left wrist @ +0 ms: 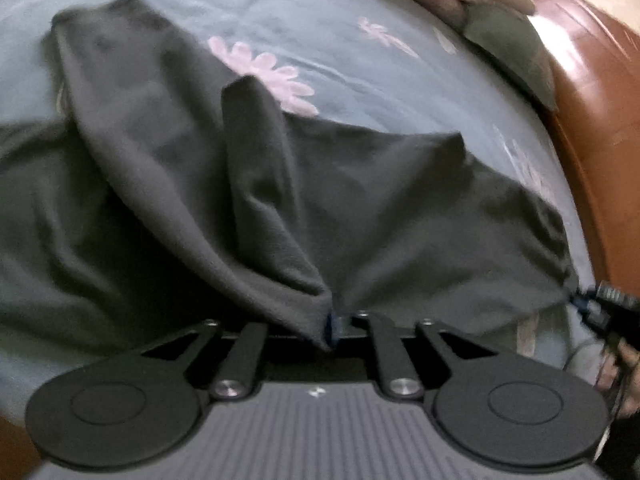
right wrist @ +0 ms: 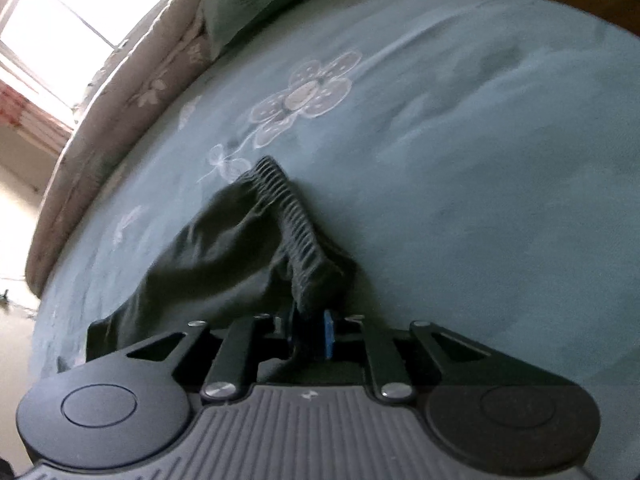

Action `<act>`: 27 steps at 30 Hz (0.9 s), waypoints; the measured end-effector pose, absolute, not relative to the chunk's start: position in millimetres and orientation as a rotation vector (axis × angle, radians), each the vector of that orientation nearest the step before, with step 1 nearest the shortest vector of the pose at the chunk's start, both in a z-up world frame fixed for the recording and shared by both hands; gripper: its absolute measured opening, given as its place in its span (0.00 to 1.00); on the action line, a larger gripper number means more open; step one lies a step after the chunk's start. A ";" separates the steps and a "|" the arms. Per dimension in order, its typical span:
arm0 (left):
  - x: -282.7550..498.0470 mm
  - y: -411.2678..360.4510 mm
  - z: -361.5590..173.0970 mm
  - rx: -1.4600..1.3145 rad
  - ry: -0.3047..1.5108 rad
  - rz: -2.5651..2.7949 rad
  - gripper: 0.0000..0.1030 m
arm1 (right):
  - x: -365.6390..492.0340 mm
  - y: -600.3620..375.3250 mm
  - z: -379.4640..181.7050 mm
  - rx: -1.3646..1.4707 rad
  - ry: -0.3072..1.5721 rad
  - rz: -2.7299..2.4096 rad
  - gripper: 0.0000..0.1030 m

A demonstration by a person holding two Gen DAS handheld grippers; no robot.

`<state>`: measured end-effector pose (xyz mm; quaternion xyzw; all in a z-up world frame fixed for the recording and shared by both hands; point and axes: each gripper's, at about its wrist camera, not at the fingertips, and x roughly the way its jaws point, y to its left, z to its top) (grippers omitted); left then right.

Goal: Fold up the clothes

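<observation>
Left wrist view: left gripper (left wrist: pixel 329 326) closed on a bunched fold of the dark trousers (left wrist: pixel 180 184), jaws pinched tight with cloth drawn up between them. From the pinch, fabric fanning outward in taut ridges; one narrow fold standing up at centre, a longer leg running toward the far left of the bed (left wrist: pixel 340 12). Rest of the garment spread flat over the grey-green bedsheet, near its right edge. Pink flower print (left wrist: pixel 266 76) on the sheet just beyond the cloth. Pillow (left wrist: pixel 508 44) at the far right corner of the bed, beside a brown wooden frame (left wrist: pixel 600 152). Right gripper (left wrist: pixel 596 304) visible at the right border, holding the garment's far corner; part of a hand (left wrist: pixel 624 364) below it. Image blurred throughout.

Right wrist view: right gripper (right wrist: pixel 308 334) clamped on the ribbed waistband (right wrist: pixel 296 224), blue pad (right wrist: pixel 329 334) showing on the right finger, cloth filling the gap. Waistband rising from the jaws toward the middle of the bed (right wrist: pixel 480 160); remaining dark cloth hanging to the left, toward the bed's near edge. White flower outline (right wrist: pixel 306 96) printed on the sheet beyond the waistband. Folded quilt (right wrist: pixel 132 100) along the far left edge, window (right wrist: pixel 72 4) behind it.
</observation>
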<state>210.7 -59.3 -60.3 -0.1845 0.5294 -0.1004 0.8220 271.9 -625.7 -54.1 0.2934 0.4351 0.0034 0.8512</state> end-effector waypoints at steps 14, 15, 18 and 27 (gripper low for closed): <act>238.8 -48.4 8.4 -0.124 0.850 -0.493 0.40 | 279.4 -526.0 -11.5 0.181 0.812 0.065 0.43; 245.6 -56.0 0.2 -0.124 0.858 -0.542 0.40 | 282.7 -520.4 -21.1 0.181 0.835 0.062 0.43; 263.1 -75.8 -34.2 -0.121 0.917 -0.618 0.39 | 290.3 -508.1 -49.4 0.179 0.915 0.024 0.43; 269.5 -41.4 -63.2 -0.174 1.041 -0.661 0.41 | 280.3 -428.1 2.5 0.178 0.837 0.126 0.44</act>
